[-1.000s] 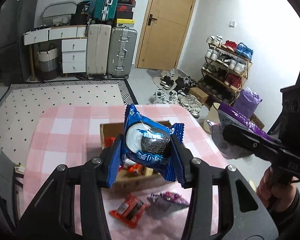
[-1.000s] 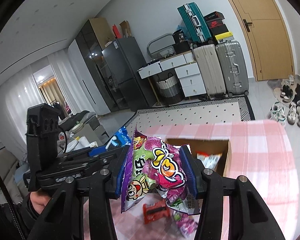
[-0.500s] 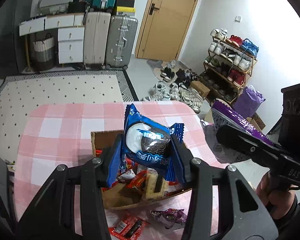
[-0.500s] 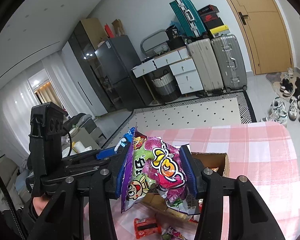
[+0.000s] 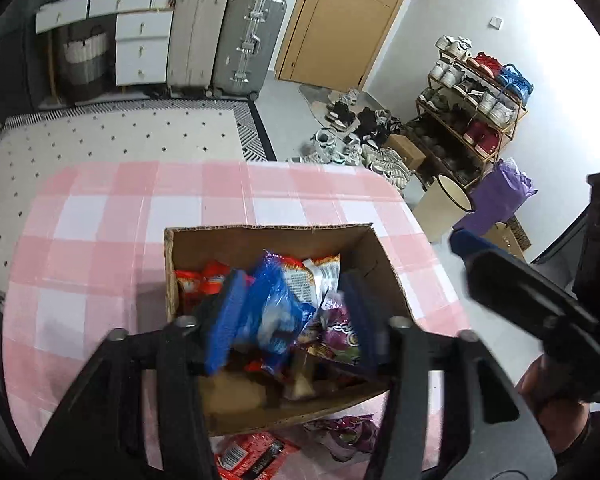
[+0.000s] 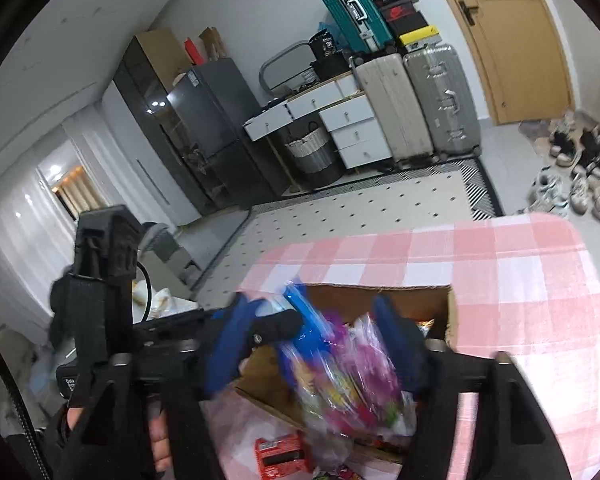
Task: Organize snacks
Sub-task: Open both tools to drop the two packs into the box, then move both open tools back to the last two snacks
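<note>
Pink-checked bench (image 5: pixel 100 216) carries cardboard box (image 5: pixel 268 236) of snacks. Left gripper (image 5: pixel 292 320) tilted down over box, jaws just spread — blue packet (image 5: pixel 272 312) loose between them, blurred, seemingly dropping in. Right gripper (image 6: pixel 316 344) angled shallower, jaws just parted too, purple bag (image 6: pixel 356 376) free between them above box.
</note>
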